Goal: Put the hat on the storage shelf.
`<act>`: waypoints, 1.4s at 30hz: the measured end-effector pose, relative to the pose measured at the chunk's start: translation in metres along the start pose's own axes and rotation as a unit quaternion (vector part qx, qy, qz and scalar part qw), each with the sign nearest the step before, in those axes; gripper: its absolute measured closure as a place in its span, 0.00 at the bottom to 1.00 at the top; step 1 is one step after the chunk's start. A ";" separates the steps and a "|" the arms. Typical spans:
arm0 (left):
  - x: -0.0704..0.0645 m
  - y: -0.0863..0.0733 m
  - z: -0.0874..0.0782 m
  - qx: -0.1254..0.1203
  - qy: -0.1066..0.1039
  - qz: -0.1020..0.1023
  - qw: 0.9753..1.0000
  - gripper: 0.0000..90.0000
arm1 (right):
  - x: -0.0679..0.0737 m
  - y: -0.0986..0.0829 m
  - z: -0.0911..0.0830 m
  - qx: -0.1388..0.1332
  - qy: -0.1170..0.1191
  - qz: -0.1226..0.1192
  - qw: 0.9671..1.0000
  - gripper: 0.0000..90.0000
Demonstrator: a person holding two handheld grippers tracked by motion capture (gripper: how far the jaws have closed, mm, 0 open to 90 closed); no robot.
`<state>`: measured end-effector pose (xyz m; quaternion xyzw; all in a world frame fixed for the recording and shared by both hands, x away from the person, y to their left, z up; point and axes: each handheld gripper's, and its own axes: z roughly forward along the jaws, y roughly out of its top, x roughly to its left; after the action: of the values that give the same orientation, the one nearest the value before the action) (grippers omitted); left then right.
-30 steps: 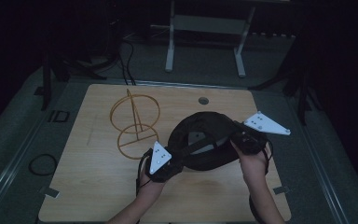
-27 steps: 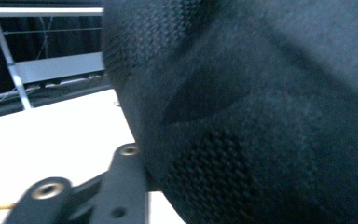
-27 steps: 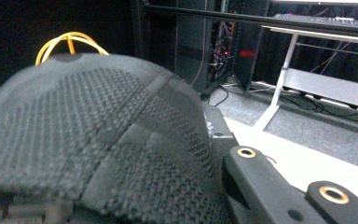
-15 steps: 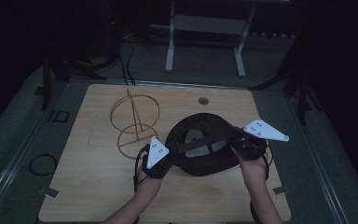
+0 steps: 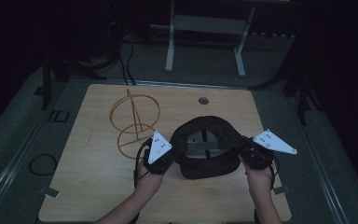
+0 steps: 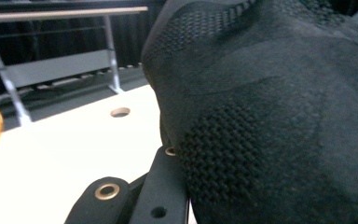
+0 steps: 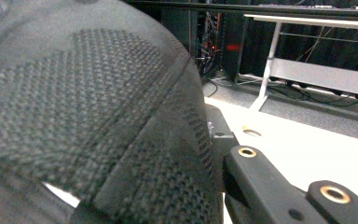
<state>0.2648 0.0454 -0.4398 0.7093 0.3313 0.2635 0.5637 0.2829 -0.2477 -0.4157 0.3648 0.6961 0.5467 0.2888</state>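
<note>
Together, two claws, left [image 5: 170,156] and right [image 5: 246,153], each clamp one black cap [image 5: 207,147] beside one wire stand [image 5: 134,122].

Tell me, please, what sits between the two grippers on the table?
In the high view, a black mesh cap lies between the left gripper and the right gripper, each at its rim.

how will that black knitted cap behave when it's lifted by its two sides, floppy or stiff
Probably floppy: the black cap is knitted mesh fabric and hangs stretched open between the left tongs and right tongs. Likely light, and its textured weave should grip rather than slip.
</note>
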 end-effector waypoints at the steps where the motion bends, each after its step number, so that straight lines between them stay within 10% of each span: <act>1: 0.001 0.001 0.001 0.005 -0.003 -0.002 1.000 1.00 | 0.000 -0.001 -0.001 0.000 0.004 0.001 1.000 0.99; 10: 0.003 0.014 0.003 0.000 0.007 -0.007 1.000 1.00 | 0.007 -0.020 -0.008 -0.001 0.007 0.021 1.000 0.97; 24: -0.003 0.040 0.004 -0.012 0.014 0.018 1.000 1.00 | 0.014 -0.033 -0.022 0.010 0.038 0.020 0.999 0.44; 37: 0.003 0.042 0.000 -0.029 0.033 0.032 0.999 1.00 | 0.016 -0.070 -0.059 0.050 0.089 0.016 0.995 0.38; 42: 0.012 0.040 -0.009 -0.053 -0.008 0.045 0.998 1.00 | 0.008 -0.070 -0.080 0.047 0.075 -0.003 0.996 0.42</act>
<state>0.2732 0.0546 -0.3984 0.6945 0.2800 0.3007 0.5906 0.2007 -0.2945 -0.4650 0.3338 0.7421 0.5383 0.2194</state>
